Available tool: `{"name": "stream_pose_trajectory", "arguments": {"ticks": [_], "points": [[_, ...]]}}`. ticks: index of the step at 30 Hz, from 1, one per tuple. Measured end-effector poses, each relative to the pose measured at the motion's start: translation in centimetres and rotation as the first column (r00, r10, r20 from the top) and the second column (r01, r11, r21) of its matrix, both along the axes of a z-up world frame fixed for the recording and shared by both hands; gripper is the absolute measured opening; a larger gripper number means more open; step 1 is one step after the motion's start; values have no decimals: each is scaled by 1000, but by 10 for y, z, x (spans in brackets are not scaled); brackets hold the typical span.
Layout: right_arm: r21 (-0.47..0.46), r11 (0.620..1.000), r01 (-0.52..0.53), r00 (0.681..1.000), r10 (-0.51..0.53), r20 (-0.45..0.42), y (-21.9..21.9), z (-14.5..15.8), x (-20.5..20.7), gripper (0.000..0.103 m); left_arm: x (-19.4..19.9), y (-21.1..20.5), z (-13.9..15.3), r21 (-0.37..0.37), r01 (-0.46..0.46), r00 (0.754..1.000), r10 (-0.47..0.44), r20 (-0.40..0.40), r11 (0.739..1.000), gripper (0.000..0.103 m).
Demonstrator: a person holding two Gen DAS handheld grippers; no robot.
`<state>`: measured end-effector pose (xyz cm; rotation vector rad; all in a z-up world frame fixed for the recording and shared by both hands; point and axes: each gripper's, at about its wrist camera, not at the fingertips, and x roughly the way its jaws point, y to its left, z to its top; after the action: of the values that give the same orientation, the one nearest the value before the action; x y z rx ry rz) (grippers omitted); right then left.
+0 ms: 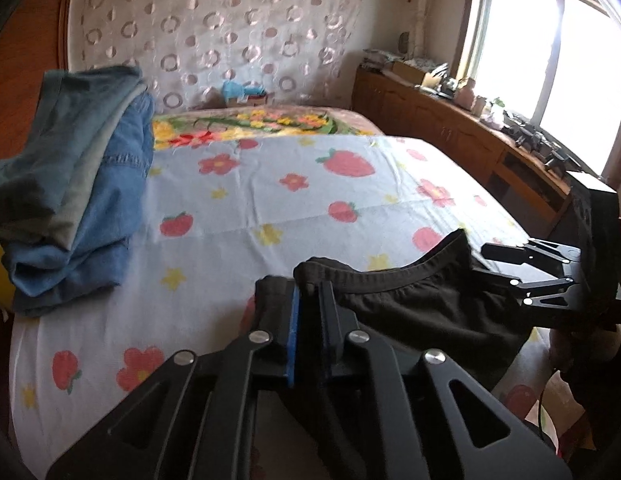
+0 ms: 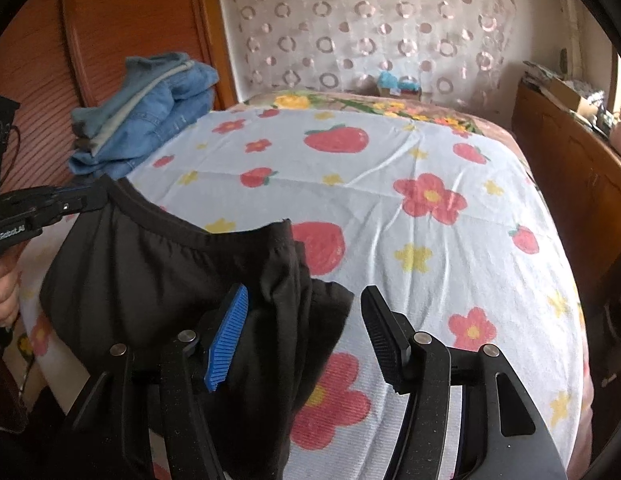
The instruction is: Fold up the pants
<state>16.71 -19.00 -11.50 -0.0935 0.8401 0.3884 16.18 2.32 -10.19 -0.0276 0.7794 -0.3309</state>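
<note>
Black pants (image 2: 158,264) on bed, left tool (image 1: 306,292) clamped on waistband, right tool (image 2: 306,320) apart.

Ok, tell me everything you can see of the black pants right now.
The black pants are soft, matte fabric with a ribbed elastic waistband that sags in a curve. They lie bunched at the near edge of the bed, partly hanging over it. The left gripper is shut on one waistband end. The other end sits bunched between the right gripper's open jaws, against the blue pad. The legs are out of view.

Black pants (image 2: 142,264); sheet (image 2: 390,208) white (red strawberries, flowers); blue jeans (image 2: 166,120).
</note>
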Motion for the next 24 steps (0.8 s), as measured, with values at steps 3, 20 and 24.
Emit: {"name": "stream_pose_trajectory", "arguments": {"ticks": [3,20,24], "points": [[-18,999,47,999,-47,-21,-2,-3,5,60,0,0,-5,29,-3,1000,3,-6,1000,18],[-15,997,76,997,-76,-13,-5,-4,4,57,-27,0,-27,72,20,998,-16,-63,997,30],[-17,997,73,997,-74,-13,-5,-4,4,57,-28,0,-33,79,6,999,-1,-54,997,40]]}}
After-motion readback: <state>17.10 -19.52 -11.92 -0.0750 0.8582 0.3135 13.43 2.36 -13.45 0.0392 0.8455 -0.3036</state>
